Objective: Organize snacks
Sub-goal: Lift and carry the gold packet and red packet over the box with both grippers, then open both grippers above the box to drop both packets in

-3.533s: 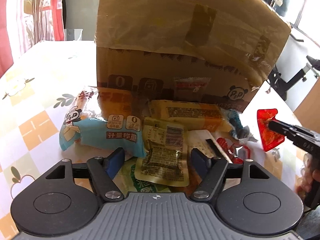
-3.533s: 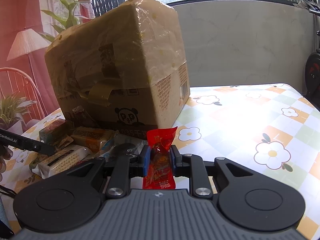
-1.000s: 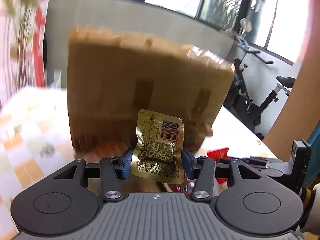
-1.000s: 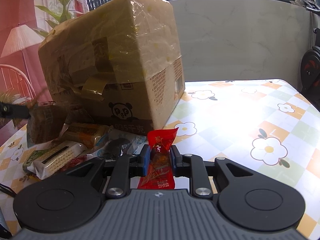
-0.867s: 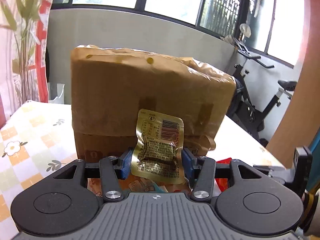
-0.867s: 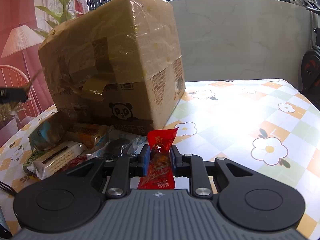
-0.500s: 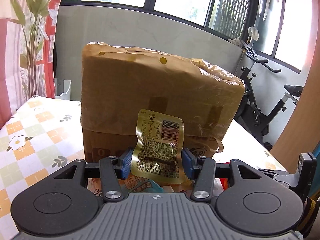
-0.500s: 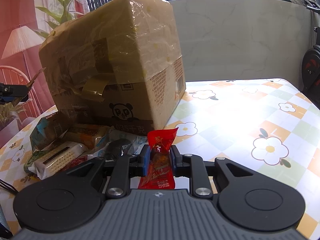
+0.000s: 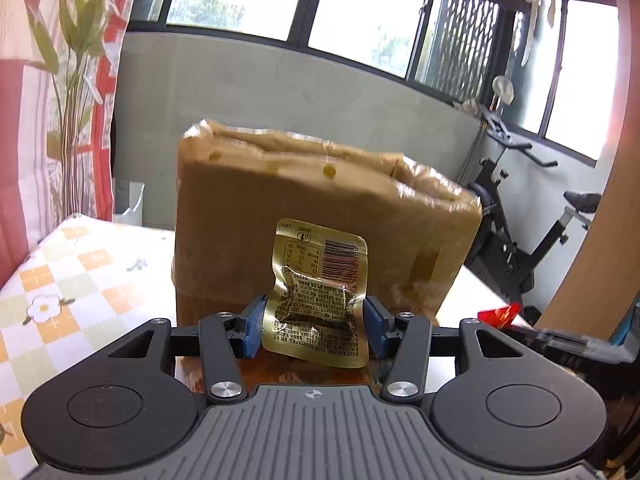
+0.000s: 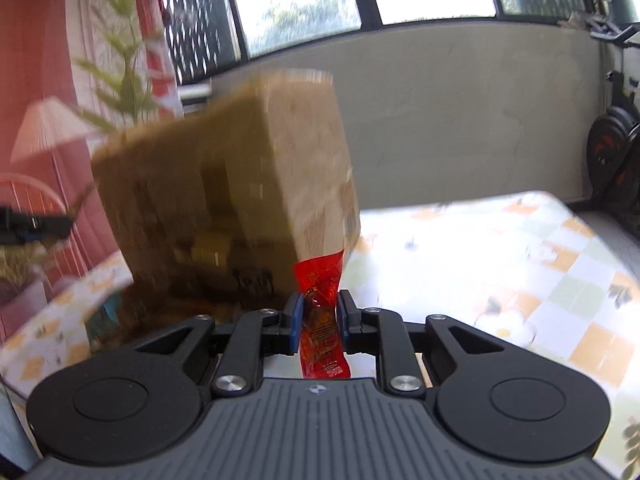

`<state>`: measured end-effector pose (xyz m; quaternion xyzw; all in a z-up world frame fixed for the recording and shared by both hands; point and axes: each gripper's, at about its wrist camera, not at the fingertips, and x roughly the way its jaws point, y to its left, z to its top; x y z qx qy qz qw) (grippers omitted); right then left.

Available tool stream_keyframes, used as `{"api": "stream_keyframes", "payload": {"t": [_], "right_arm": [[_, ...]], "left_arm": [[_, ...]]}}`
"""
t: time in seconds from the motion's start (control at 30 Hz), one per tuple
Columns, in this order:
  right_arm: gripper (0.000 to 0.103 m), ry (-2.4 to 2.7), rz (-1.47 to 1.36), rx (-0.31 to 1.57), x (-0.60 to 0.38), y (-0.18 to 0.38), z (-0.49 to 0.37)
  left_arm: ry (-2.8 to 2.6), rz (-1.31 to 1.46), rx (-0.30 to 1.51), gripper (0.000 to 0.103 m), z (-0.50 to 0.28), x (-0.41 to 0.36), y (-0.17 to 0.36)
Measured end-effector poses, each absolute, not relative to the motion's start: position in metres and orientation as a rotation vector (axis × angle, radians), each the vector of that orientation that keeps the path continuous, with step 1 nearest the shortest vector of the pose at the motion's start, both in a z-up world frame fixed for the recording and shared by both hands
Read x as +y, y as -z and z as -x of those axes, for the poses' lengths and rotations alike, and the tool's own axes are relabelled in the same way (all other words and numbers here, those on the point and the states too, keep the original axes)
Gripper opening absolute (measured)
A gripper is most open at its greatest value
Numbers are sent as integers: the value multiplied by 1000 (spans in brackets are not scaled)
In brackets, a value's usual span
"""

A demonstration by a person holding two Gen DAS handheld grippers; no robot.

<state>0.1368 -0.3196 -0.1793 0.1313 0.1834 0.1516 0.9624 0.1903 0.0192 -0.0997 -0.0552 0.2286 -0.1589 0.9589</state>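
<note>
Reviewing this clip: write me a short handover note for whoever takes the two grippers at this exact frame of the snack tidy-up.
Left gripper: shut on the gold foil packet, held upright in front of the cardboard box.
Right gripper: shut on the red snack packet, also upright.
Done: both packets are picked up and off the checked tablecloth.
Left: neither packet is placed yet; other snacks near the box's foot are too blurred to count.

Blurred by motion in the right wrist view: cardboard box (image 10: 224,200), its print unreadable, snacks at its foot (image 10: 120,312) smeared beyond telling. Cut off at the left wrist view's right edge: red packet (image 9: 498,314), mostly hidden. Table's (image 10: 520,248) near edge hidden.
</note>
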Motion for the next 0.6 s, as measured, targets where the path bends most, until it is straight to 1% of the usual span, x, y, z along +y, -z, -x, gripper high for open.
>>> {"api": "stream_keyframes", "payload": {"t": [0.2,0.37,0.6], "right_arm": [[19,-321,-270,210,-326,117,-141],[19,-373,-243,110,-318,67,-164],[19,-443,-253,113,-277,31,-228]], "left_arm": [[337,58,351,53,-191,19,64],[350,42,271,53,-212,22,27],[316,6,274,53,-272,6,4]]}}
